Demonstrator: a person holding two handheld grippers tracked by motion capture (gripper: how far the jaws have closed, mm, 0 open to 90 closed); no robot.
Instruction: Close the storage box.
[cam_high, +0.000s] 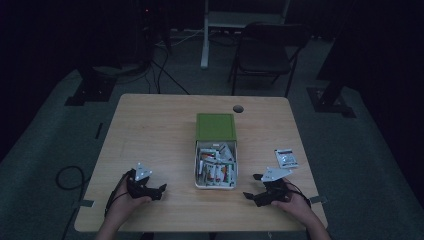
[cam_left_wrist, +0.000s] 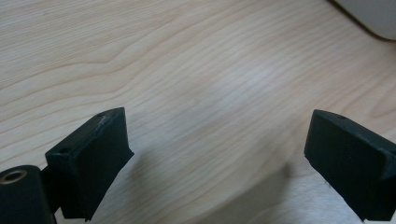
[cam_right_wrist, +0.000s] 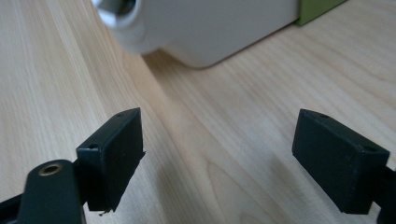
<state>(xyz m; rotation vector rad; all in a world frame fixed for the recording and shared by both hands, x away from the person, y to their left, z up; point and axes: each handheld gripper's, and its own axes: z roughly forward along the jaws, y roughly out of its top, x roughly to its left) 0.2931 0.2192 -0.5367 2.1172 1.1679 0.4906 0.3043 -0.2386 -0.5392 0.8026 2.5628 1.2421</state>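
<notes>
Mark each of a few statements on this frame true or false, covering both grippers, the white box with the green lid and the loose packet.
1. The left gripper has its jaws apart over bare wood. True.
2. The right gripper is clamped on a packet. False: its jaws stand open with nothing between them.
3. The white box of packets has its green lid slid back. True.
4. The small white packet lies left of the box. False: it lies right of it, on the light wooden table.

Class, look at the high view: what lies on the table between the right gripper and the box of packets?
Nothing: bare table separates the right gripper from the box.
</notes>
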